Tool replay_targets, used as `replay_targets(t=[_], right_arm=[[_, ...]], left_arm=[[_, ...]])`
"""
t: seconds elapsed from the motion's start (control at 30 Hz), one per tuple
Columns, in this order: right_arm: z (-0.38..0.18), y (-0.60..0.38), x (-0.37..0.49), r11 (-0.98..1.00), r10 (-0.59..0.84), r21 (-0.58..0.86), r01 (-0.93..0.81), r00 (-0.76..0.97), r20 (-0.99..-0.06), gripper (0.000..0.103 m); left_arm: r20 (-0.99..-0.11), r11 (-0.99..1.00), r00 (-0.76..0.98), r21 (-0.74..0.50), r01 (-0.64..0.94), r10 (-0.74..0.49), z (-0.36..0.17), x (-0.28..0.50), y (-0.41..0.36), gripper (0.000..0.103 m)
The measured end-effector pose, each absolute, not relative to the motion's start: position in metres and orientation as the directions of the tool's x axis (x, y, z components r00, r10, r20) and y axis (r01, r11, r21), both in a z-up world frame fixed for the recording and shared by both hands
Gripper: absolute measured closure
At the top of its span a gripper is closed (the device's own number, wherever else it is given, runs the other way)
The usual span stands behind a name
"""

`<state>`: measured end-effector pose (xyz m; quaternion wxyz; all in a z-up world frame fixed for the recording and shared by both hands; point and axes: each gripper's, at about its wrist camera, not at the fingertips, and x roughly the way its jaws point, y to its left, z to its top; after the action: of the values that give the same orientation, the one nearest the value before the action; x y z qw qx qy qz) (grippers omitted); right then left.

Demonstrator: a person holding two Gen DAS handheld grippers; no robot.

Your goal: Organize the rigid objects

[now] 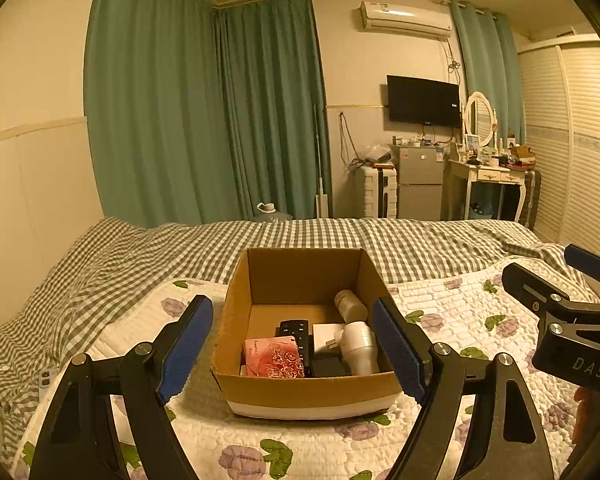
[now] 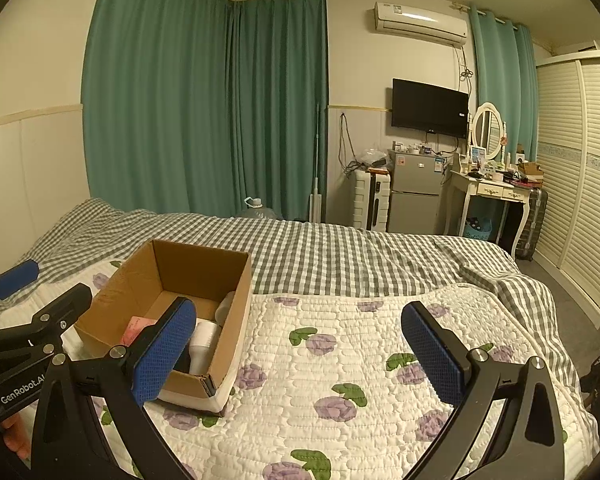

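An open cardboard box [image 1: 260,394] stands on the flowered quilt [image 1: 452,304]. Inside lie a pink card [image 1: 275,358], a black remote [image 1: 297,338], a white plug adapter [image 1: 358,346], a white bottle [image 1: 350,304] and a dark flat item [image 1: 329,366]. My left gripper [image 1: 292,348] is open and empty, its fingers on either side of the box, just in front of it. My right gripper [image 2: 300,356] is open and empty over the quilt, to the right of the box [image 2: 236,320]. The right gripper also shows in the left wrist view [image 1: 560,288].
The quilt [image 2: 360,360] lies on a bed with a grey checked sheet [image 2: 340,252]. Green curtains [image 2: 204,100], a small fridge [image 2: 416,196], a white suitcase [image 2: 370,200], a dressing table [image 2: 492,192] and a slatted wardrobe [image 2: 580,180] stand beyond the bed.
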<state>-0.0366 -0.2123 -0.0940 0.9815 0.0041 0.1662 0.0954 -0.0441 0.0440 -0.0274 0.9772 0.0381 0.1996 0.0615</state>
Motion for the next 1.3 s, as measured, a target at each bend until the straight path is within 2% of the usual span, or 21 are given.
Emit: replay_targets(t=[1.3], right_arm=[[-0.0933, -0.2132, -0.0376, 0.981, 0.194, 0.042, -0.191, 0.924, -0.33, 0.0]], left_arm=[[-0.4, 0.991, 0.907, 0.057, -0.119, 0.132, -0.0271, -0.0424, 0.0503, 0.019]])
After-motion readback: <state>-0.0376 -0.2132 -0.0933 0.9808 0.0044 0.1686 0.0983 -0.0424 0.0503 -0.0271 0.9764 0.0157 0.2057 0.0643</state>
